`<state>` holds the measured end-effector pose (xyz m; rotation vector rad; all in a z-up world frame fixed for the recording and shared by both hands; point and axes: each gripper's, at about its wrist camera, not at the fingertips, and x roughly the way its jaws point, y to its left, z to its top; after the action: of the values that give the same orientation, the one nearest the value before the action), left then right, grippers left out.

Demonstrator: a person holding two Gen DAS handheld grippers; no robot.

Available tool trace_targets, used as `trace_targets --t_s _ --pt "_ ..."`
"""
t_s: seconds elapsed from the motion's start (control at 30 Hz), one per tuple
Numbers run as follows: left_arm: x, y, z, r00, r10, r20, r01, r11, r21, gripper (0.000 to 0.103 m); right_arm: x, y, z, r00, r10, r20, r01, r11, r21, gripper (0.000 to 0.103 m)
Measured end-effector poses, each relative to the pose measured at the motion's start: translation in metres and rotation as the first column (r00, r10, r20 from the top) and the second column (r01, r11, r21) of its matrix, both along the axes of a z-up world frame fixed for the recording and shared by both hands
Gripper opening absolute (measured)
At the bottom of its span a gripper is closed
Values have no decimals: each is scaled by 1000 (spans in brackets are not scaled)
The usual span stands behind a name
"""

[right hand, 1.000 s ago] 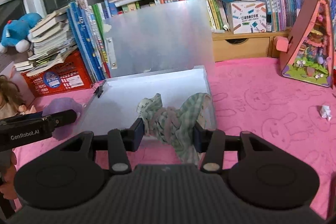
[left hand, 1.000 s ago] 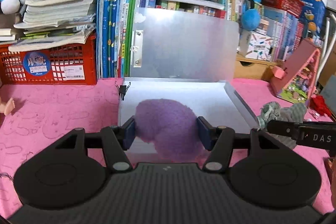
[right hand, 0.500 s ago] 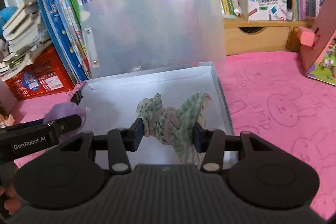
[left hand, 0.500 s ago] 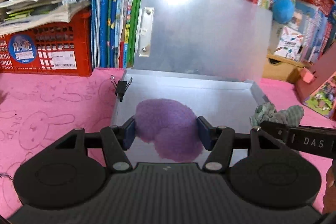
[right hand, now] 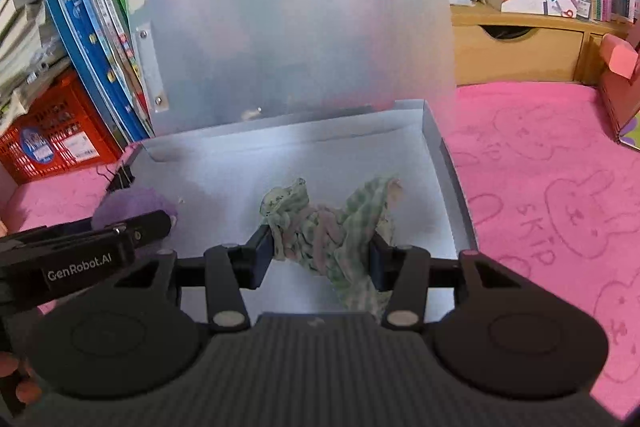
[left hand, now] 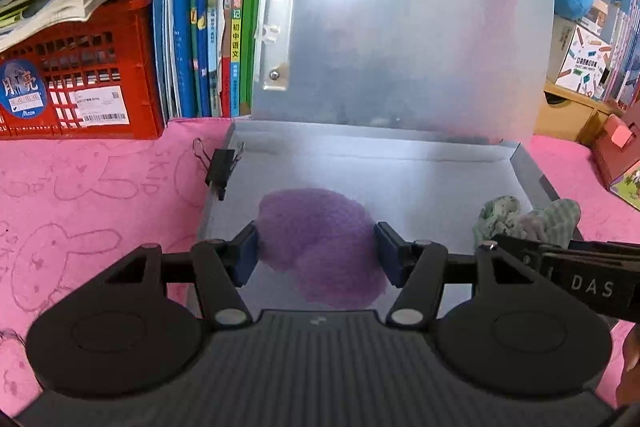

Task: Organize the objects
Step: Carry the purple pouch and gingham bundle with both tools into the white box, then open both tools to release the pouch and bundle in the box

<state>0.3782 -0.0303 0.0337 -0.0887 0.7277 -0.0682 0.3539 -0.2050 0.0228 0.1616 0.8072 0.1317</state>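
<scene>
Both loads hang over the open box (left hand: 524,171): left gripper (left hand: 316,253) clamps the purple plush (left hand: 320,247), right gripper (right hand: 320,253) the green cloth (right hand: 320,227).

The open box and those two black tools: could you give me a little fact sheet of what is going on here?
box: grey box on a pink cloth, lid standing up at the back
left gripper: jaws closed on a fuzzy purple toy, over the box
right gripper: jaws closed on a green checked cloth bundle, over the box
box floor: nothing lies on it that can be seen
on the box's left edge: a black binder clip
behind: books and a red crate
</scene>
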Motion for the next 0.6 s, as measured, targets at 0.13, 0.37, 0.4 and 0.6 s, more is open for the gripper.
trace_targets --t_s 0.13,0.37,0.4,0.6 --pt "1 0 -4 1000 1 -9 -1 1000 1 66 2 2 -1 1000 9 -9 -9 1000 -10 53" --pt "1 1 -14 1000 3 -17 -2 1000 8 66 3 3 -5 1000 19 -9 -19 1000 -23 54" --pt "1 1 -15 1000 4 -16 -4 1000 6 66 3 4 -6 1000 18 -8 -18 1000 -22 54" --pt "-1 -1 -14 1000 5 -9 -5 1000 25 67 1 5 -6 1000 14 8 -14 999 -32 70"
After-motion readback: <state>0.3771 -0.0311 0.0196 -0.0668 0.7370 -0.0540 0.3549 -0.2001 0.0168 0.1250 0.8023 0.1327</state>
